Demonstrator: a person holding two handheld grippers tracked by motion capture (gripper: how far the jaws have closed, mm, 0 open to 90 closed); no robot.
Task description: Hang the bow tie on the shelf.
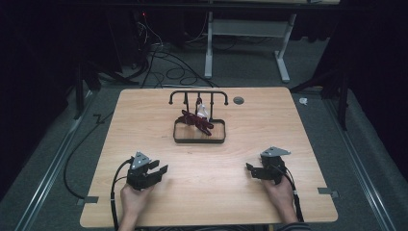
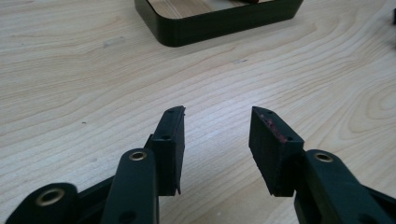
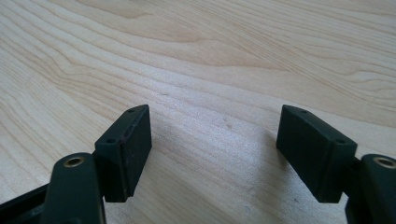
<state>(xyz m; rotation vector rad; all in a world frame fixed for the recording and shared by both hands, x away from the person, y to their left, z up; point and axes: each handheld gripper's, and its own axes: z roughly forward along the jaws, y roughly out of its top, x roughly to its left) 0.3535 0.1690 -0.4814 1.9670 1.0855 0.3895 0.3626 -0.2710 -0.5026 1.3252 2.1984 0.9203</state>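
Note:
A black tray (image 1: pixel 199 140) with a hooked rack (image 1: pixel 198 94) behind it stands at the middle of the wooden table. Dark red items (image 1: pixel 195 121) lie in it, and a small white thing (image 1: pixel 202 111) hangs by the rack. My left gripper (image 1: pixel 162 171) rests low near the table's front left, held by a hand, jaws open and empty. In the left gripper view the gripper (image 2: pixel 217 140) points at bare wood, with the tray's wall (image 2: pixel 219 23) farther ahead. My right gripper (image 1: pixel 249 168) sits at the front right, open; in the right gripper view the gripper (image 3: pixel 212 149) has only wood grain between its jaws.
The table (image 1: pixel 144 125) has a small grey grommet (image 1: pixel 238 100) near its far edge. Cables (image 1: pixel 163 62) run over the dark floor behind, beside a white desk frame (image 1: pixel 240 33). Each gripper trails a black cable (image 1: pixel 113 192) off the front edge.

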